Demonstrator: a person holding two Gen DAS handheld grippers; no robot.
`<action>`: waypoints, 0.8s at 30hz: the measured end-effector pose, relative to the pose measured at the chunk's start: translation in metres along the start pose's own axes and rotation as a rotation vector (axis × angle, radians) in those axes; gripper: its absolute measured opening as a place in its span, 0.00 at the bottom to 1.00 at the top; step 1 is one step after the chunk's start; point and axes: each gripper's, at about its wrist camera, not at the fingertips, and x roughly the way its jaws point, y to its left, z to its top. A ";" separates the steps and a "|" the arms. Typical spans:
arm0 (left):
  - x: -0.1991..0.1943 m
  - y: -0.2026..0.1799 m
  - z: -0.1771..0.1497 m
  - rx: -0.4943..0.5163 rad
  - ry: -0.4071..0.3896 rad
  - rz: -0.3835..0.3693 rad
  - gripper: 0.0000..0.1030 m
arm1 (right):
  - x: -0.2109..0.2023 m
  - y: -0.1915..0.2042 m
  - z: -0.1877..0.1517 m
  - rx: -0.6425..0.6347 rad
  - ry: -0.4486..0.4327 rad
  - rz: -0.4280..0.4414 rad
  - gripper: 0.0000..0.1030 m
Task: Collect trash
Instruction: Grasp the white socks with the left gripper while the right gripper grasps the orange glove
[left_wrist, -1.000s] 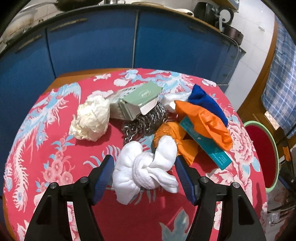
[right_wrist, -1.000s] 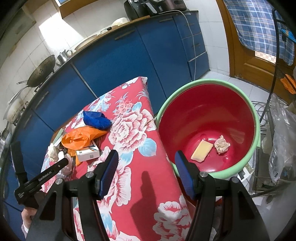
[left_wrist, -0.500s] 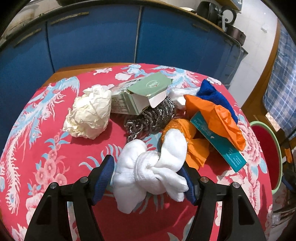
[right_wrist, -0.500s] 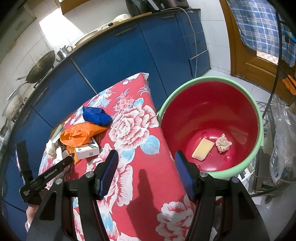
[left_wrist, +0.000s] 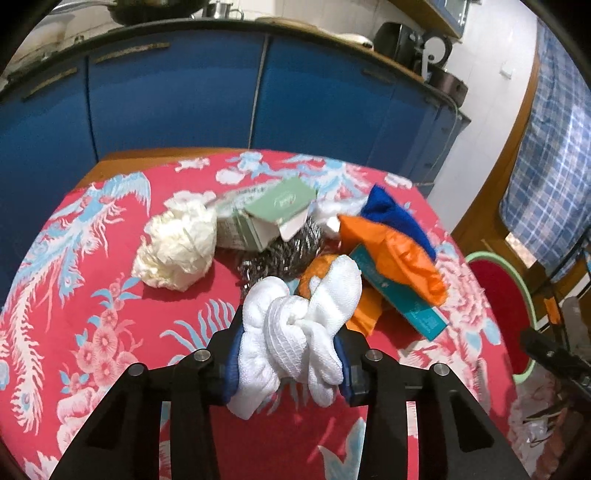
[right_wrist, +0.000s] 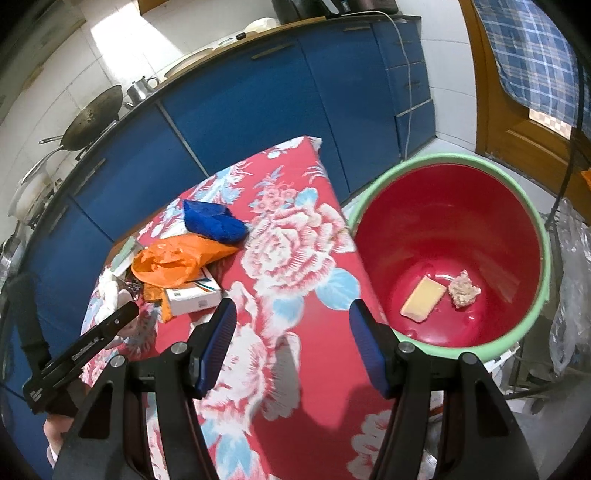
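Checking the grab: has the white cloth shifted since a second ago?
Yes. The white cloth has come nearer the left gripper, away from the scourer.

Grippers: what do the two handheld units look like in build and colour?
Both are matte black plastic frames with silver bolts and two fingers padded in ribbed blue. The left gripper carries white lettering along its side, seen from the right wrist. The right gripper looks identical. No cables show.

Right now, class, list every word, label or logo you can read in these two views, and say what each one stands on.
"GenRobot.ai": on the black arm of the left tongs.
Green box: a red oval logo, too blurred to read.
Teal box: small print, too small to read.
White box: small print and a code patch, unreadable.
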 end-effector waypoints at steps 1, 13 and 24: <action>-0.004 0.001 0.001 -0.003 -0.010 -0.003 0.41 | 0.001 0.004 0.001 -0.003 -0.002 0.006 0.64; -0.022 0.022 0.010 -0.053 -0.056 0.008 0.41 | 0.033 0.056 0.022 -0.041 0.012 0.097 0.64; -0.023 0.035 0.009 -0.085 -0.062 0.006 0.41 | 0.084 0.085 0.038 -0.022 0.088 0.113 0.64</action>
